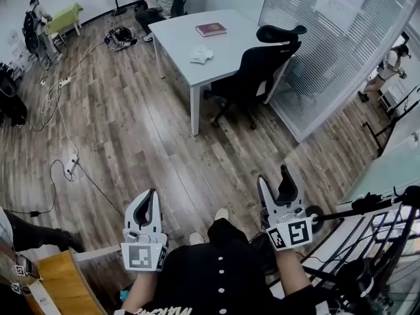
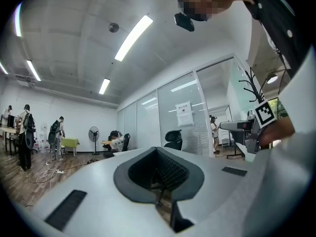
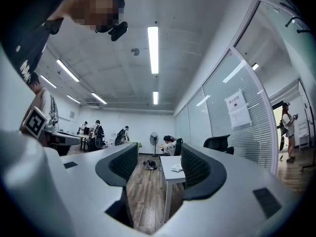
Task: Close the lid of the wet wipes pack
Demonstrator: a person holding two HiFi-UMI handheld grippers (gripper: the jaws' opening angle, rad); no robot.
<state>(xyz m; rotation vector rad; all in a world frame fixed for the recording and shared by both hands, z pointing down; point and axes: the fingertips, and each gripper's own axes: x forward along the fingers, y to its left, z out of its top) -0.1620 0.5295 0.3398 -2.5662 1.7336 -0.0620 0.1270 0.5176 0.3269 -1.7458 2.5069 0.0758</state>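
A small white soft item (image 1: 201, 55), possibly the wet wipes pack, lies on the white table (image 1: 190, 31) far ahead, beside a dark red book (image 1: 210, 29). Whether it has a lid I cannot tell from here. The right gripper view shows the same white item (image 3: 176, 169) on the table (image 3: 170, 163), seen between the jaws. Both grippers are held close to the person's body, over the wooden floor and far from the table. My left gripper (image 1: 150, 199) (image 2: 158, 158) has its pads together with nothing between them. My right gripper (image 1: 274, 176) (image 3: 157, 164) stands wide open and holds nothing.
A black office chair (image 1: 262, 64) stands at the table's right, against a glass partition with blinds (image 1: 328, 44). Cables and a power strip (image 1: 65, 84) trail over the floor at left. A wooden piece (image 1: 59, 281) is at lower left, a metal rack (image 1: 374, 241) at lower right. People sit and stand at the back.
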